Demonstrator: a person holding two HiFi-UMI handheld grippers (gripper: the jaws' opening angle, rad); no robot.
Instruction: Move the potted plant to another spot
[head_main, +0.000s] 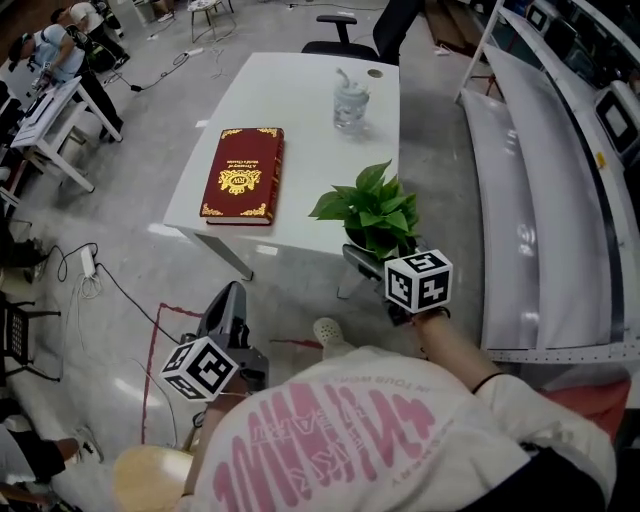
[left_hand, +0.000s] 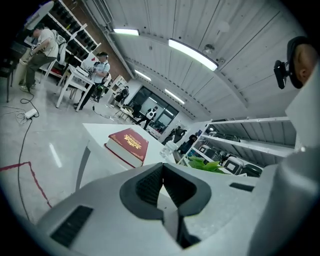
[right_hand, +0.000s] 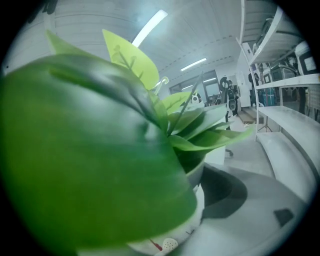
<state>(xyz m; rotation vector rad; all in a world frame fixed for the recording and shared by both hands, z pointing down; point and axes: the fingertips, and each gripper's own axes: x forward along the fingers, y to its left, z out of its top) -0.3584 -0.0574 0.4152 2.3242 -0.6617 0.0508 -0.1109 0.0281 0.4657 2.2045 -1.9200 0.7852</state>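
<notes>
- The potted plant (head_main: 372, 210) is at the near right corner of the white table (head_main: 300, 120). Its leaves hide the pot from above, so I cannot tell whether the pot rests on the top or is just clear of it.
- The right gripper (head_main: 362, 258) comes in from the near edge and holds the pot. In the right gripper view the white pot wall lies against the dark pad (right_hand: 225, 192) of the right-hand jaw, and a big blurred leaf covers the other jaw.
- The left gripper (head_main: 232, 300) is held low over the floor, off the table's near left corner. Its jaws are pressed together at the tips with nothing between them (left_hand: 161, 167).
- A red book (head_main: 242, 174) lies flat along the left edge of the table, well apart from the plant, with bare tabletop between them.
- A clear glass container (head_main: 350, 100) stands near the far edge, straight beyond the plant.
- A black office chair (head_main: 345, 35) is pushed up to the far edge.
- A white shelving rack (head_main: 520, 180) runs alongside the right edge, with a strip of floor between.
- On the floor to the left lie a cable (head_main: 110, 280) and a red tape line (head_main: 150, 370).
</notes>
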